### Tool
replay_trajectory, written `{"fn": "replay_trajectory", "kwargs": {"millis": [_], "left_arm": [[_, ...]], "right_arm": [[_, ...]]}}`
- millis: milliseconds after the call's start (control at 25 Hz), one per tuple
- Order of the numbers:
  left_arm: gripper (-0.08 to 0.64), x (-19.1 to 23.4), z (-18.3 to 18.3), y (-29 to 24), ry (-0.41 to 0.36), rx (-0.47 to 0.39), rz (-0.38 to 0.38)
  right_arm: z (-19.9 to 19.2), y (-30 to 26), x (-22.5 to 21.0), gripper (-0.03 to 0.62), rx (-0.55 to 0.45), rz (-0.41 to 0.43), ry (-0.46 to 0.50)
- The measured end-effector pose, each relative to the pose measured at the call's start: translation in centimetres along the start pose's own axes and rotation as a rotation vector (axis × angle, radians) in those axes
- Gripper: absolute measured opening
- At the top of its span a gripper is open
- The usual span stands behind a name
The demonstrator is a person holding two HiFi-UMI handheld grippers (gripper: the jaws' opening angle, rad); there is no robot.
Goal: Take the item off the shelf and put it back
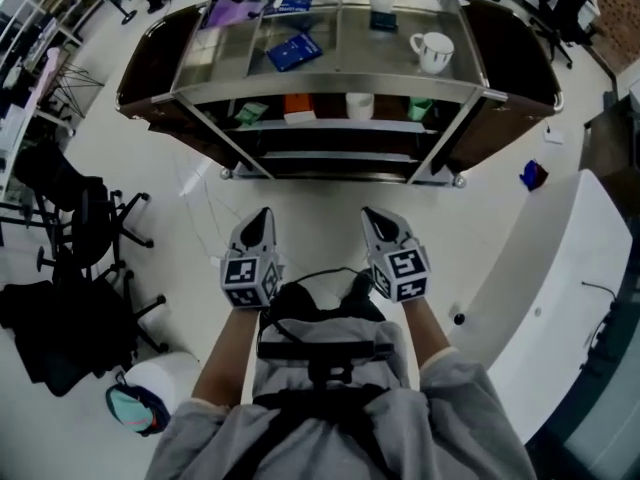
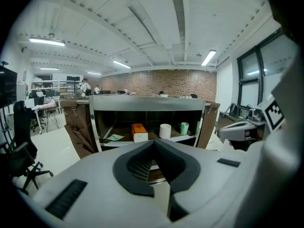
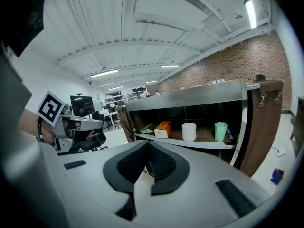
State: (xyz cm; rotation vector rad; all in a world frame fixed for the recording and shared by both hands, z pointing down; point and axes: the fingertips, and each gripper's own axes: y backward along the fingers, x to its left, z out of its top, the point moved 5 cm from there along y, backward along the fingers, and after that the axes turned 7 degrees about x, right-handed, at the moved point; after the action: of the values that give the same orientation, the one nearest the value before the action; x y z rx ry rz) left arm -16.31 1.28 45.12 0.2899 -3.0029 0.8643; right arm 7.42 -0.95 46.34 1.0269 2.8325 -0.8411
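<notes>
in front of the shelf (image 1: 330, 84) | left tool (image 1: 262, 216) closed, empty | right tool (image 1: 371, 215) closed, empty | white cylinder (image 1: 359, 105) upright on middle tier, between orange box (image 1: 299, 108) and green cup (image 1: 420, 108), well ahead | right tool likely nearer

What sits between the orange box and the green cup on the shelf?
A white cylinder, upright, with a gap to the orange box and to the green cup. The right gripper view shows it best.
</notes>
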Motion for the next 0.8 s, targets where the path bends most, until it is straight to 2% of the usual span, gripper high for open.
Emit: {"fn": "replay_trajectory", "kwargs": {"millis": [240, 560, 800], "left_arm": [[0.008, -0.2, 0.2, -2.7, -0.030, 0.019, 0.028], [0.008, -0.3, 0.9, -6.9, -0.063, 0.043, -0.046], [0.022, 0.0, 1.8, -10.3, -0.053, 0.058, -0.052]], "right_arm": [[-0.2, -1.7, -0.7, 0.009, 0.013, 0.039, -0.022], [-0.4, -3.6, -1.4, 0.009, 0.001, -0.033, -0.047], [-0.3, -4.6, -2.0, 0.009, 0.002, -0.046, -0.053]]}}
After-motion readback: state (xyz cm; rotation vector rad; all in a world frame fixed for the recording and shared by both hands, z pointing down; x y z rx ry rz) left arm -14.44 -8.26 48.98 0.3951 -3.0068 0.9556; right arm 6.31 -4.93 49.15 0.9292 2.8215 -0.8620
